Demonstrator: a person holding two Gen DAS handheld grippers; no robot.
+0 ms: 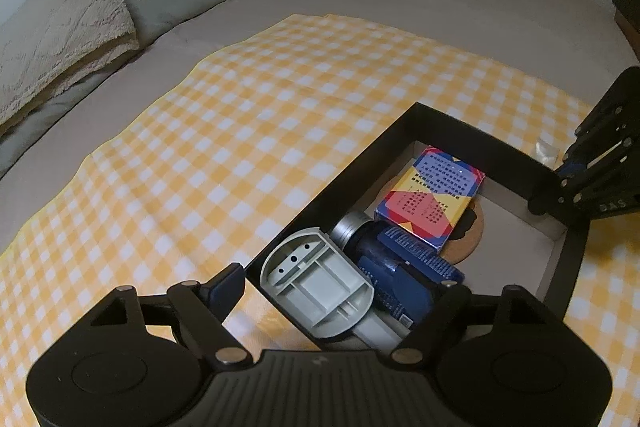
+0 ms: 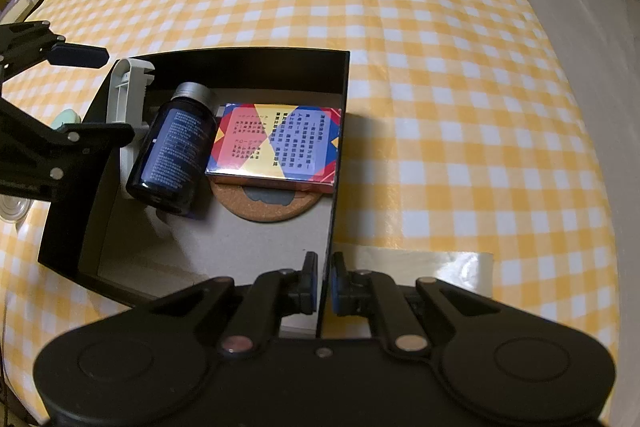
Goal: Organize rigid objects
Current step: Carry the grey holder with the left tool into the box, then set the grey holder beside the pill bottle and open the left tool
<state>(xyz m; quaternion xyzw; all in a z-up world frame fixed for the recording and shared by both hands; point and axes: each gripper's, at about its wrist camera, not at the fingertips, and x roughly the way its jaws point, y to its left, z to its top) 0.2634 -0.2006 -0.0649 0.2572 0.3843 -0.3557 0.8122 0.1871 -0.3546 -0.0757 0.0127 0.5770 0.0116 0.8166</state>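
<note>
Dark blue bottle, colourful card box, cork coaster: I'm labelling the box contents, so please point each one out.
Dark blue bottle [image 2: 176, 143]: right wrist view, on its printed label.
Colourful card box [image 2: 276, 143]: right wrist view, on its top face.
Cork coaster [image 2: 264, 209]: right wrist view, on its exposed front rim.

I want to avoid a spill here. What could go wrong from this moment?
1. The grey plastic holder leans on the black cardboard box's wall between the open left gripper fingers; it may topple onto the dark blue bottle.
2. The right gripper pinches the box wall; pulling could tilt the box.
3. The colourful card box lies on the cork coaster and may slide.
</note>
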